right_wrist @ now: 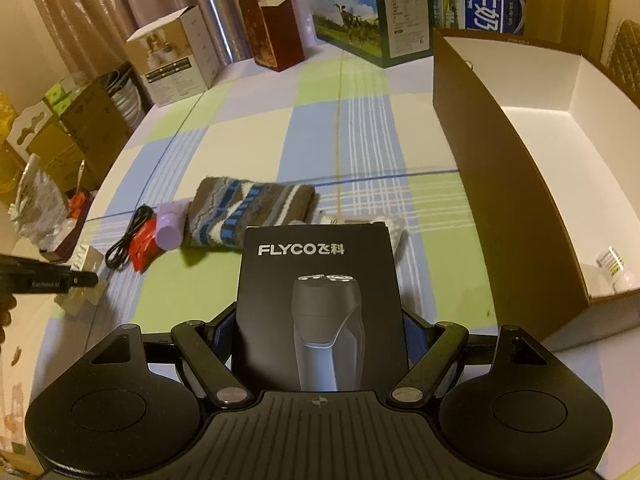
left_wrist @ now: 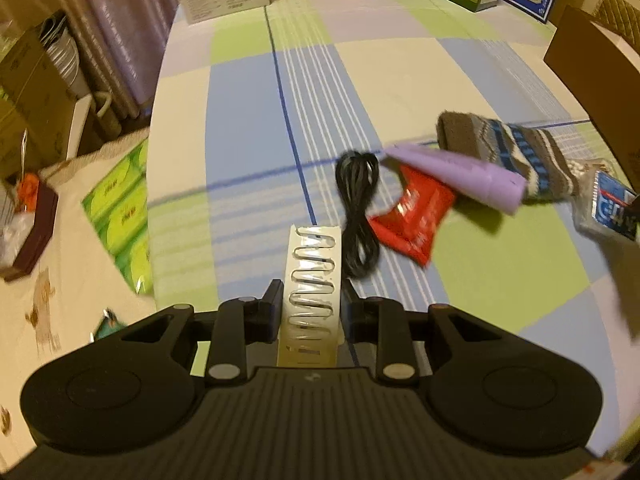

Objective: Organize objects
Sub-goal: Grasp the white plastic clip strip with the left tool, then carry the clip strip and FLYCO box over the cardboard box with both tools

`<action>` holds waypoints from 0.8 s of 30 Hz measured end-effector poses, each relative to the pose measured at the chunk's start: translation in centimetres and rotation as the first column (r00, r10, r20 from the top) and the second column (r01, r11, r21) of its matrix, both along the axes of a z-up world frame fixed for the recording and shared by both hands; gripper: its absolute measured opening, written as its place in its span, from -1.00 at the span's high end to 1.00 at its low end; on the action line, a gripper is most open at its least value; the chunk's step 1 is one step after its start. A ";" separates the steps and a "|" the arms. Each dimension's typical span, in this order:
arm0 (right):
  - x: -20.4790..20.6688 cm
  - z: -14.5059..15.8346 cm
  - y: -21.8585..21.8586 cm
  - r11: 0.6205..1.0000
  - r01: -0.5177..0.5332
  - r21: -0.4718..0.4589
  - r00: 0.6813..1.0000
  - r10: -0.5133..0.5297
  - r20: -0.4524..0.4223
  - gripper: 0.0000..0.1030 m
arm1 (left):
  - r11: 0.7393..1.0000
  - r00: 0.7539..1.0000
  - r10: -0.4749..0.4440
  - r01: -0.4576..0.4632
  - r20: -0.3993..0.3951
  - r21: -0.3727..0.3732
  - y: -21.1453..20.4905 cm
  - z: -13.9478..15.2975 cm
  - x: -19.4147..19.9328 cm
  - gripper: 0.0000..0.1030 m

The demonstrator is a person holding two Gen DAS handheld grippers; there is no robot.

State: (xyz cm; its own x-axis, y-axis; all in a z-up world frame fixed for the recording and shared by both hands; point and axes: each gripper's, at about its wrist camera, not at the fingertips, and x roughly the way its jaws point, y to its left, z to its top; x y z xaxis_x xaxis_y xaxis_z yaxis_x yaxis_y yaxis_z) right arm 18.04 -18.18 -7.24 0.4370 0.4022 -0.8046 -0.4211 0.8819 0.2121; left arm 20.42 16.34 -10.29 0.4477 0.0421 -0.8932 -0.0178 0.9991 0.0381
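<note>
- Left tongs [left_wrist: 310, 304] are clamped on a white blister strip [left_wrist: 312, 284] with a zigzag wire, low centre of the left view.
- Right tongs [right_wrist: 318, 336] grip a black FLYCO shaver box [right_wrist: 318, 300] by its sides.
- On the checked surface [left_wrist: 400, 80] lie a black coiled cable [left_wrist: 358, 216], a red packet [left_wrist: 412, 216], a lilac tube [left_wrist: 460, 172] and a patterned sock [left_wrist: 516, 156], perhaps overlapping.
- An open brown cardboard box [right_wrist: 500, 160] stands at right.

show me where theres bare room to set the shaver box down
Free: most of the brown box, except a small bottle in its near corner, and the cloth beyond the sock. Crowded: the row from cable to sock.
</note>
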 end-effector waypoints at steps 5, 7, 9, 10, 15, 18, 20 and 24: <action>-0.7 0.1 -1.0 0.999 -0.026 0.021 1.000 0.026 -0.012 -0.47 | 0.998 0.998 0.055 -0.055 0.000 -0.040 -1.1 0.2 -3.2 0.53; -0.9 0.1 -1.5 0.999 -0.033 0.027 0.999 0.033 -0.011 -0.47 | 0.996 0.998 0.067 -0.067 -0.002 -0.052 -1.9 0.4 -4.4 0.54; -1.1 0.2 -2.2 0.999 -0.036 0.029 0.999 0.037 -0.011 -0.47 | 0.995 0.997 0.072 -0.073 -0.007 -0.064 -2.9 0.4 -5.3 0.54; -1.1 0.3 -2.5 0.999 -0.037 0.031 0.999 0.037 -0.013 -0.47 | 0.995 0.997 0.072 -0.072 -0.009 -0.071 -3.4 0.5 -5.8 0.54; -1.6 0.6 -4.1 0.998 -0.056 0.042 0.998 0.056 -0.018 -0.47 | 0.993 0.998 0.069 -0.070 -0.016 -0.098 -6.3 0.4 -7.6 0.54; -1.8 0.8 -4.9 0.996 -0.070 0.049 0.997 0.071 -0.021 -0.47 | 0.992 0.999 0.050 -0.052 -0.022 -0.115 -8.3 0.5 -8.2 0.54; -1.8 0.9 -5.4 0.996 -0.078 0.054 0.997 0.079 -0.022 -0.47 | 0.992 0.999 0.031 -0.034 -0.025 -0.123 -9.7 0.4 -8.4 0.54; -1.9 1.3 -6.4 0.994 -0.091 0.067 0.996 0.092 -0.018 -0.47 | 0.989 1.000 -0.001 -0.003 -0.027 -0.146 -12.4 0.6 -8.5 0.54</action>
